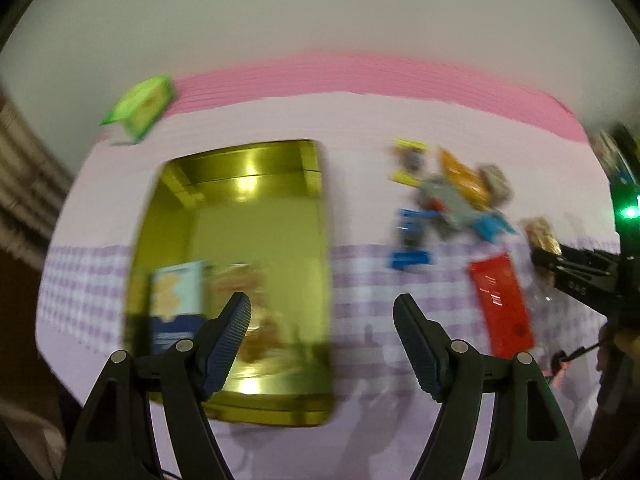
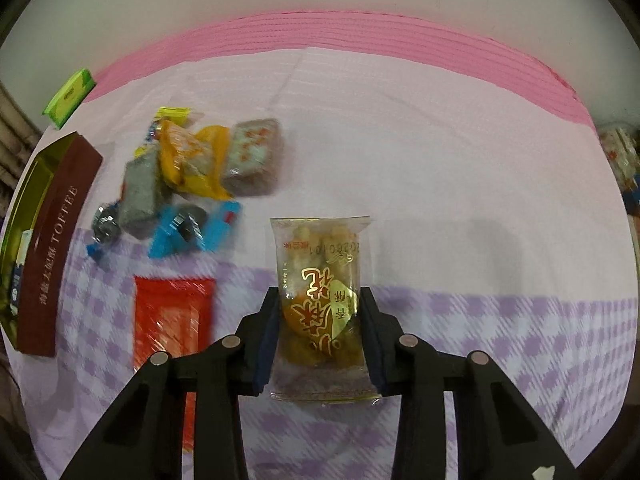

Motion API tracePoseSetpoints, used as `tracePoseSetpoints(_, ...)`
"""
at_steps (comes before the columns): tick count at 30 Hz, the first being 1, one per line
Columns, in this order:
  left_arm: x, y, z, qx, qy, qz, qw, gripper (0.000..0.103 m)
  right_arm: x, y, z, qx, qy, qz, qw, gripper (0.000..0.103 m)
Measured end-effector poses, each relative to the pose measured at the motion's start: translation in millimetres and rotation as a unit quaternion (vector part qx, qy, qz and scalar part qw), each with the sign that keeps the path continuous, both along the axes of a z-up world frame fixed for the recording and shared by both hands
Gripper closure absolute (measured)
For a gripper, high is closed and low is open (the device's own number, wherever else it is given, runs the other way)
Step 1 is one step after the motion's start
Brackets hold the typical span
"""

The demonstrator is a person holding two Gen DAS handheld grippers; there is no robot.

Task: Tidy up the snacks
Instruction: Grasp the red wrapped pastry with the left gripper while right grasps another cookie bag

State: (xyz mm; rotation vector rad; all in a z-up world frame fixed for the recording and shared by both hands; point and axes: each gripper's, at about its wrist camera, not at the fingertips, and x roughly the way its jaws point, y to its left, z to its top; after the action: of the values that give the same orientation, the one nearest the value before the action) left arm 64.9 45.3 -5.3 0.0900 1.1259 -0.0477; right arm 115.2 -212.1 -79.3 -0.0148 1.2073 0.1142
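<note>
Pink checked cloth (image 2: 440, 160) is lying under everything; right gripper (image 2: 320, 332) is pinching a clear snack packet (image 2: 320, 264), left gripper (image 1: 322, 344) is hovering spread beside the gold tin (image 1: 256, 216)

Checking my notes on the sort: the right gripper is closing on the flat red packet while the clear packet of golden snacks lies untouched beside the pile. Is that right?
Not quite. In the right wrist view, the right gripper has the clear packet of golden snacks between its fingers; the flat red packet lies untouched on the checked cloth to its left.
</note>
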Motion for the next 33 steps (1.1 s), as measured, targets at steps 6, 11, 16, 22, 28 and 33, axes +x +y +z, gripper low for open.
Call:
tracePoseSetpoints(6,17.6,-66.5,-18.3,-0.039,0.056,-0.061,0.9958,0.029,-18.6,-37.7,-1.4,-0.006,0.005,-0.042,0.999,0.068)
tracePoseSetpoints(11,30.9,-114.8,-37.2,-0.061,0.105,-0.070,0.9902,0.029,-30.5,-54.6,-2.3,0.008,-0.001,-0.061,0.998,0.068)
tracePoseSetpoints(16,44.0,-137.3,-55.5,-0.061,0.134,-0.039,0.9884,0.029,-33.3,-60.0,0.4,0.011,0.001,-0.058,0.998,0.067)
tracePoseSetpoints(22,51.3,-153.2,-72.7,-0.043,0.144,-0.015,0.9885,0.029,-35.7,-60.8,0.9,0.010,0.003,-0.051,0.999,0.065)
tracePoseSetpoints(28,49.7,-158.1,-85.1,-0.025,0.141,-0.015,0.9896,0.031,-31.9,-64.3,0.4,0.020,0.006,-0.055,0.998,0.065)
tracePoseSetpoints(33,41.0,-156.0,-87.5,-0.011,0.127,-0.034,0.9912,0.039,-30.6,-66.5,-0.2,0.022,0.007,-0.056,0.998,0.065)
